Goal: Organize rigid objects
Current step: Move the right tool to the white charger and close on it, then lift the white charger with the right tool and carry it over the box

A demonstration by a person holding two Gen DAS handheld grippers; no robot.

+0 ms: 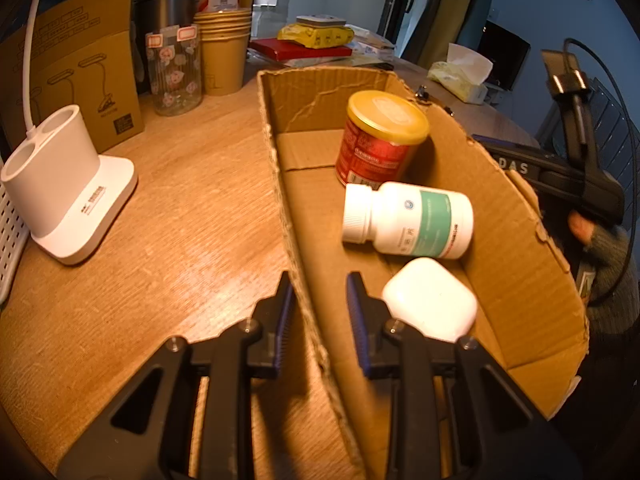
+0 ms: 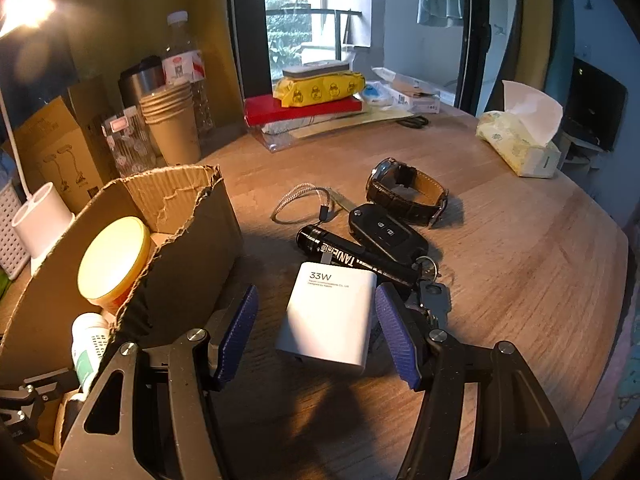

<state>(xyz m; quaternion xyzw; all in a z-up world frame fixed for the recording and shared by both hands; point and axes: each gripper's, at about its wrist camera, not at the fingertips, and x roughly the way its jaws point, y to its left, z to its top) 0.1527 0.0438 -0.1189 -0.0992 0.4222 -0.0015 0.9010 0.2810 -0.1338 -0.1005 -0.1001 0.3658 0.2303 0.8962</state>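
Left tool (image 1: 318, 296) clenching box wall (image 1: 280, 184); right tool (image 2: 316, 312) released, straddling charger (image 2: 332, 316). Risk: right pad snagging keys (image 2: 432, 300), dragging them along.

You get warm light from a glaring lamp (image 2: 24, 8) at upper left; shadows fall toward you, and fisheye edges bend and darken.

In the right wrist view the cardboard box (image 2: 168, 240) wall hides most of the white pill bottle (image 2: 90, 344) and the body of the yellow-lidded can (image 2: 114, 258). The white charger (image 2: 332, 316) covers part of the black flashlight (image 2: 352, 254). The keys (image 2: 430, 300) are partly behind the right gripper (image 2: 316, 330) finger. The charger's small print is unreadable.

In the left wrist view the pill bottle's label text is too blurred to read, and a finger hides part of the white earbud case (image 1: 432, 300).
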